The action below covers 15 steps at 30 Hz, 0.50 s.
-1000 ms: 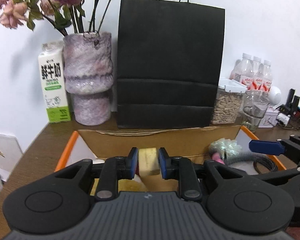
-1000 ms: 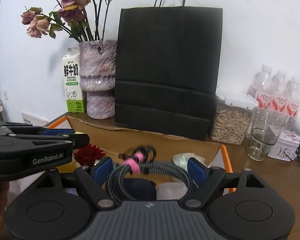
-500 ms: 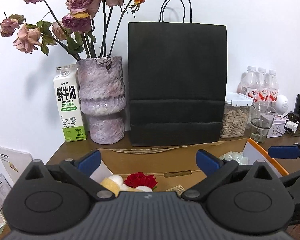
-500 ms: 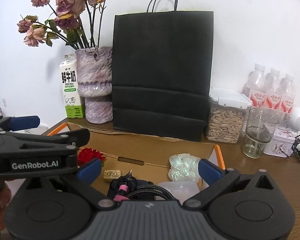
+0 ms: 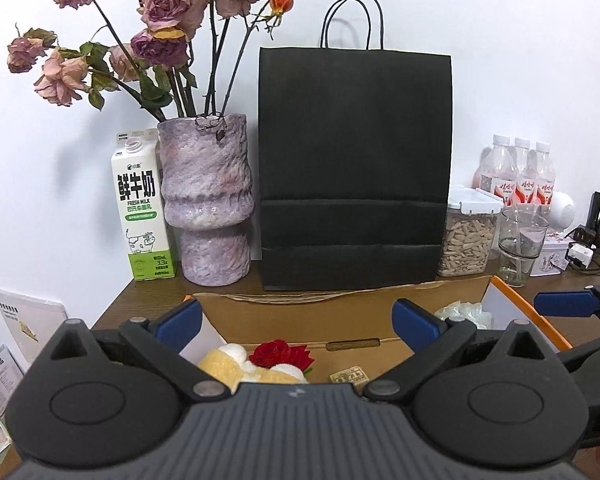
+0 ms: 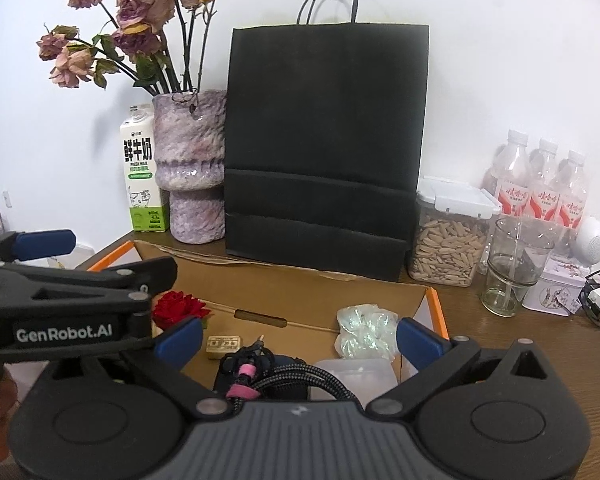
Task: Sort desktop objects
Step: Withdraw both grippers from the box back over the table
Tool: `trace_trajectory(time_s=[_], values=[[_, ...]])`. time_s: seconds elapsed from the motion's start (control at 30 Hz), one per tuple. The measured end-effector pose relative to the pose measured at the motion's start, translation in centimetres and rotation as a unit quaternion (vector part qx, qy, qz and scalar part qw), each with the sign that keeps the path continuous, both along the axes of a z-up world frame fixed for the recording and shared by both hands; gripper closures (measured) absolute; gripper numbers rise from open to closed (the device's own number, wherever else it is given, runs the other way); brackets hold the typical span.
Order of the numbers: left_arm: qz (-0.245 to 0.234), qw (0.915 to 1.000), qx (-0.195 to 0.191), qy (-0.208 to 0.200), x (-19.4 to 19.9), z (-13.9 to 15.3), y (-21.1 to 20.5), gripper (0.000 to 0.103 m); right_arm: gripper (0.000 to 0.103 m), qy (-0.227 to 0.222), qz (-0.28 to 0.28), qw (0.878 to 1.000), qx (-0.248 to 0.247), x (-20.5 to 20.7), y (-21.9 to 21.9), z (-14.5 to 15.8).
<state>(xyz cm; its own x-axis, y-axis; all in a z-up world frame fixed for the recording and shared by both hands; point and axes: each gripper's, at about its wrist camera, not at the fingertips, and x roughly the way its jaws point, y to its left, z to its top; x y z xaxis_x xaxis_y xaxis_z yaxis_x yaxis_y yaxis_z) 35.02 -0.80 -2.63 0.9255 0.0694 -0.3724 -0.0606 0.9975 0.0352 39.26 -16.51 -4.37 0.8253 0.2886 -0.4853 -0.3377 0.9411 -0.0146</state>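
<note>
desktop objects – red rose [image 6: 179, 309], coiled cable [image 6: 284, 380], small tag [image 6: 224, 346] – already lie in the cardboard box [image 6: 300, 292] on your table [image 6: 540, 344], and your left hand-held gripper [image 5: 296, 318] and right hand-held gripper [image 6: 298, 338] gape wide, empty – little seems left.

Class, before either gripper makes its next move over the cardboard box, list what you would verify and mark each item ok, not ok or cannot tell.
1. Left gripper open and empty: ok.
2. Right gripper open and empty: ok.
3. Braided cable released, lying in the cardboard box: ok.
4. Red rose and small tan block inside the box: ok.
5. Grippers apart from each other: ok; the left one sits at the right view's left edge.
6. Desk items left to sort: cannot tell.
</note>
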Motion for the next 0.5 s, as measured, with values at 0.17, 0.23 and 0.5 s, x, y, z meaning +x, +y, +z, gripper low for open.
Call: trace_trajectory(time_s=[0.17, 0.23, 0.5], values=[[0.004, 1.0000, -0.006, -0.001, -1.1, 0.3, 0.3, 0.000, 0.000, -0.008, 0.004, 1.000, -0.003, -0.9, 0.0, 0.3], [0.005, 1.0000, -0.007, -0.001, -1.6, 0.3, 0.3, 0.000, 0.000, -0.008, 0.004, 1.000, -0.004, -1.3, -0.1, 0.3], [0.009, 0.9999, -0.012, -0.001, -4.1, 0.5, 0.2, 0.000, 0.000, -0.008, 0.005, 1.000, -0.004, -3.4, -0.7, 0.5]])
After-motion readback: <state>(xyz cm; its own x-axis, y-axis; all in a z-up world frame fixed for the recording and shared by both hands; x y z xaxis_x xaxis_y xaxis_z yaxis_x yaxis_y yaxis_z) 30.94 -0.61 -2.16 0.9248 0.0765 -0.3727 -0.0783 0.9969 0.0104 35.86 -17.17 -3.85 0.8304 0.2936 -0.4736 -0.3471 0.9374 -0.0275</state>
